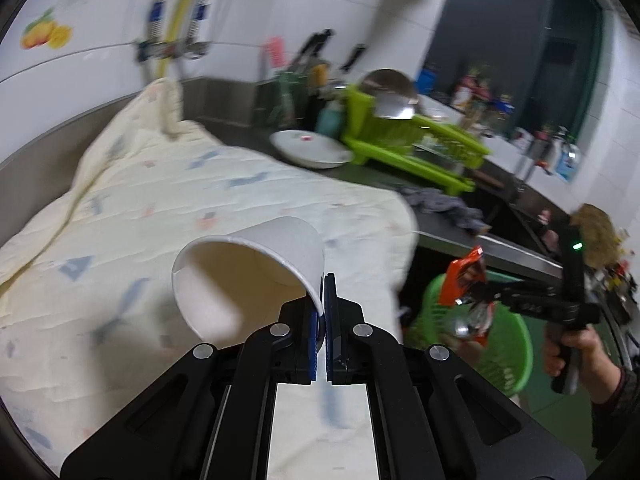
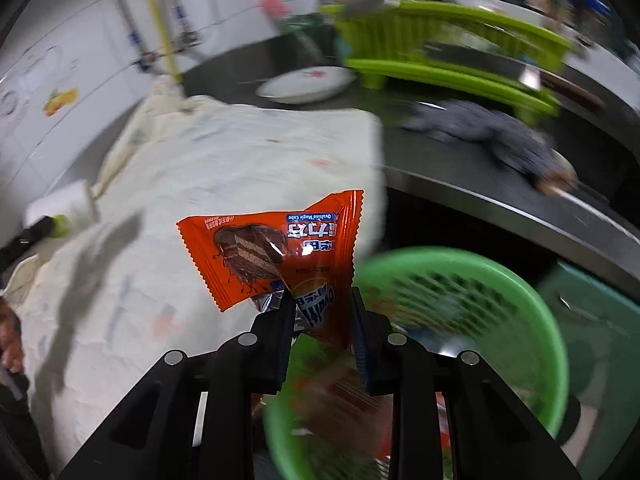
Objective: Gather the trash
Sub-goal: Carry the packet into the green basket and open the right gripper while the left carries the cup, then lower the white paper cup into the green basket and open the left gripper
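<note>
Right wrist view: my right claw [image 2: 320,304] pinches orange snack wrapper [image 2: 276,248] above green basket [image 2: 532,312]; next, release. Left claw [image 1: 323,300] pinches paper cup [image 1: 248,272] rim.

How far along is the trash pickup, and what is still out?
Done: some wrappers seem to lie in the green basket. In hand: left gripper pinches the paper cup; right gripper holds the orange wrapper at the basket. Left: dropping both in.
</note>
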